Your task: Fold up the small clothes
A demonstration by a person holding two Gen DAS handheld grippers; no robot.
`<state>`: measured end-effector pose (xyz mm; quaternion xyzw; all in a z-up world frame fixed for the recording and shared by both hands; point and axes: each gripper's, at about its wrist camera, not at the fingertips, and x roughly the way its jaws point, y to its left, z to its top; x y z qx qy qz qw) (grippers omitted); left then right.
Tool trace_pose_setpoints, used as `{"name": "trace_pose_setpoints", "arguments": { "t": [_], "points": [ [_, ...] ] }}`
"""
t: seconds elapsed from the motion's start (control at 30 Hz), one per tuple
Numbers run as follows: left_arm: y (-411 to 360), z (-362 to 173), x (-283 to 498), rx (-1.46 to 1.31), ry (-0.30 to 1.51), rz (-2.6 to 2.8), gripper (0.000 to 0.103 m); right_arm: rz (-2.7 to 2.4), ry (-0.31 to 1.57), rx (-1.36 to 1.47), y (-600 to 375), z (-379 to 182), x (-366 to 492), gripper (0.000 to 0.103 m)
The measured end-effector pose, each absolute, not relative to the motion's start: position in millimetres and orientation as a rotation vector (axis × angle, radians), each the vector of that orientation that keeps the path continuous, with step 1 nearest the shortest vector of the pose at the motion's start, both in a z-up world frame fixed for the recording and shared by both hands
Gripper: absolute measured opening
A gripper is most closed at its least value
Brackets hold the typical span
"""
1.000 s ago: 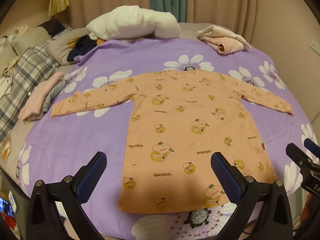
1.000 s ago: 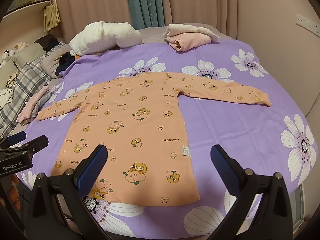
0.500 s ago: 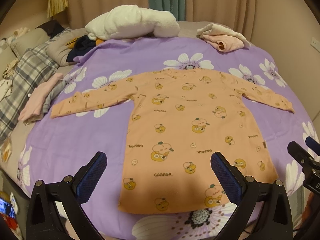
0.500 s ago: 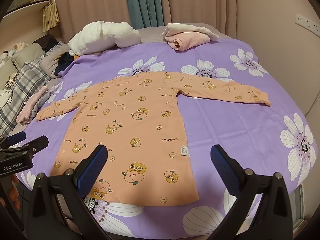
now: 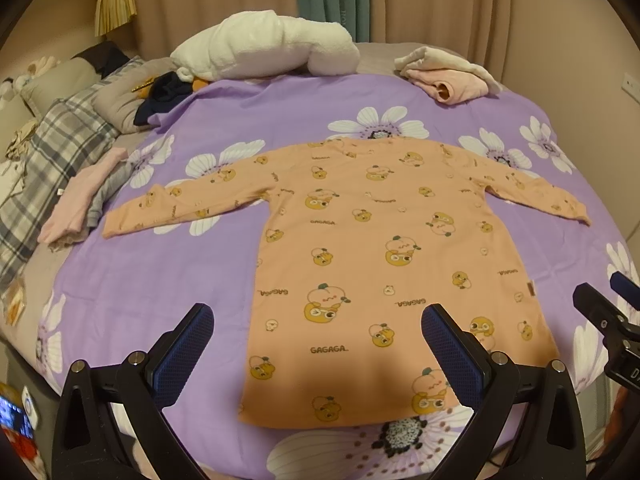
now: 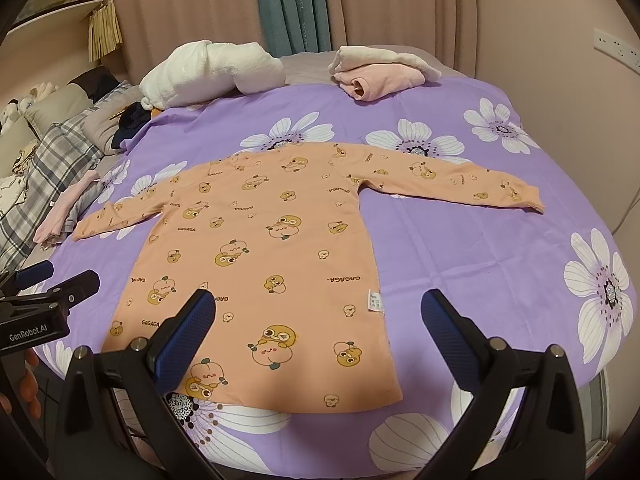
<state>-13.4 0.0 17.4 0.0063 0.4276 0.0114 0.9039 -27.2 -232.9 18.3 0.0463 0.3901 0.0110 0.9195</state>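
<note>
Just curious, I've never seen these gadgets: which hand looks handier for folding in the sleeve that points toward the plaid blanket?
Probably the left. The left gripper hovers open over the hem of the orange shirt on that sleeve's side; the sleeve stretches toward the plaid blanket. The right gripper sits toward the opposite sleeve.

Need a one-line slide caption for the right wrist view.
Open right gripper above an orange long-sleeved top spread flat, unfolded, on a purple flowered bedspread.

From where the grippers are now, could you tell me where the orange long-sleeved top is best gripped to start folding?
Probably the orange long-sleeved top by the cuff of its right sleeve, pinched from the outer end: it lies flat and stretched sideways, the edge free on the purple floral sheet.
</note>
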Motion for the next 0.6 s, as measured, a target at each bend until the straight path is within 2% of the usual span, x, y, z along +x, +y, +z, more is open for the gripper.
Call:
{"name": "trace_pose_setpoints", "arguments": {
  "t": [0.6],
  "points": [
    [-3.7,13.7,-12.9,0.023,0.893,0.028,0.103,0.022,0.806,0.095,-230.5,16.5,-27.1,0.103]
  ]
}}
